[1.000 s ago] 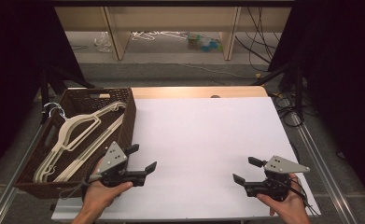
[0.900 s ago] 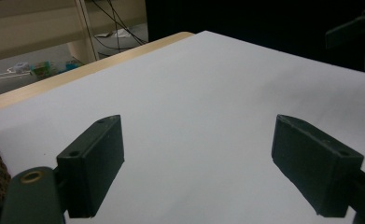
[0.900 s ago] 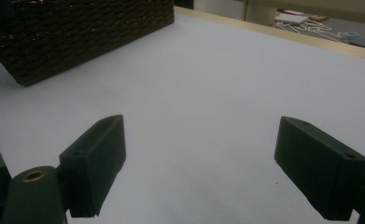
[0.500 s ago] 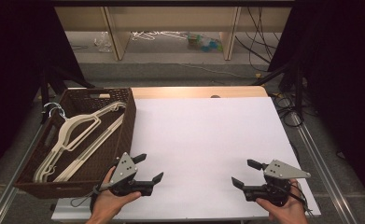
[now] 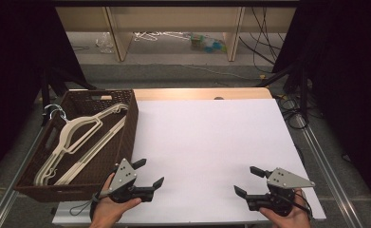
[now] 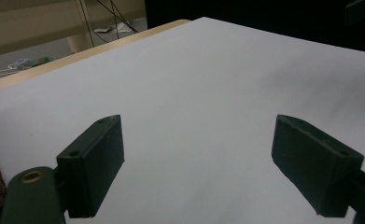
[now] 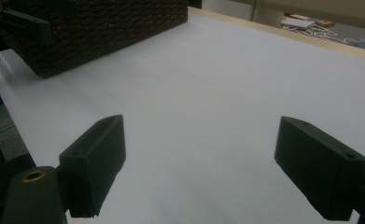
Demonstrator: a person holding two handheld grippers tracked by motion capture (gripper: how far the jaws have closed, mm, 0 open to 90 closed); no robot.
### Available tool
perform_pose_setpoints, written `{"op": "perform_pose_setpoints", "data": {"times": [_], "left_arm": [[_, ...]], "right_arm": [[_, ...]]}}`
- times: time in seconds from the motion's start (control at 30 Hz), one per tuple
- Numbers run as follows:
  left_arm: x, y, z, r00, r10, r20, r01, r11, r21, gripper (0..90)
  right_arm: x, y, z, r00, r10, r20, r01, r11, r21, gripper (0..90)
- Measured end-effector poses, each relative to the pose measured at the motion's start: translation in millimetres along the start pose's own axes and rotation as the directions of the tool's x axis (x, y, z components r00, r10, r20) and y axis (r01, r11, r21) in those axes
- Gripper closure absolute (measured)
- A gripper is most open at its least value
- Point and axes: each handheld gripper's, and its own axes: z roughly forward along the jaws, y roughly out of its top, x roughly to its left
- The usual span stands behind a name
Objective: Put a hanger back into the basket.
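Observation:
A dark wicker basket (image 5: 129,124) stands on the left of the white table (image 5: 211,142) and holds several white clothes hangers (image 5: 78,137). My left gripper (image 5: 150,173) hovers open just past the basket's near right corner, its jaws wide apart over bare table (image 6: 194,116). My right gripper (image 5: 248,181) is open near the front right edge, jaws pointing left. In the right gripper view the basket (image 7: 101,32) lies far ahead at the upper left, with only white surface between my jaws.
A wooden strip (image 5: 202,93) borders the table's far edge. Beyond it, shelf legs (image 5: 116,33) and loose cables (image 5: 268,33) sit on the floor. A tripod leg (image 5: 297,90) stands off the far right corner.
My left gripper has slid right and toward the front edge, away from the basket's side and out over the white table. The right gripper has barely shifted.

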Motion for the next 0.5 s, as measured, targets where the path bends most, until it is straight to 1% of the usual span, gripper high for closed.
{"op": "perform_pose_setpoints", "data": {"times": [0.03,0.07,0.1,0.13,0.17,0.33,0.5], "left_arm": [[-0.1,0.2,0.0,1.0,0.001,0.0,-0.001,1.0,-0.002,16.9],[0.3,0.5,0.0,1.0,0.008,0.0,-0.008,1.0,-0.004,16.9],[0.5,0.5,0.2,1.0,0.006,0.004,-0.006,1.0,-0.008,16.9],[0.3,0.4,0.1,1.0,0.003,0.004,-0.003,1.0,-0.004,16.9],[0.1,0.2,0.1,1.0,0.002,0.003,-0.002,1.0,0.0,16.9],[-0.4,0.4,0.4,0.9999,0.002,0.01,-0.002,1.0,0.002,16.9],[-0.4,-0.1,1.2,0.9998,0.009,0.016,-0.009,0.9999,0.01,16.9]], "right_arm": [[-0.1,0.3,-1.0,1.0,-0.006,0.005,0.006,1.0,0.014,17.5],[-0.3,-0.1,0.0,0.9998,-0.015,0.013,0.015,1.0,-0.002,17.5],[0.2,-0.2,-0.2,1.0,-0.002,0.002,0.002,1.0,0.015,17.5],[0.1,-0.3,-0.1,1.0,-0.001,-0.001,0.001,1.0,0.021,17.5],[0.0,-0.7,0.4,1.0,-0.005,0.004,0.005,1.0,0.014,17.5],[-0.3,-1.1,0.3,0.9999,-0.003,0.01,0.002,1.0,0.017,17.5],[-0.5,-1.3,0.8,1.0,-0.003,0.007,0.003,1.0,0.018,17.5]]}}
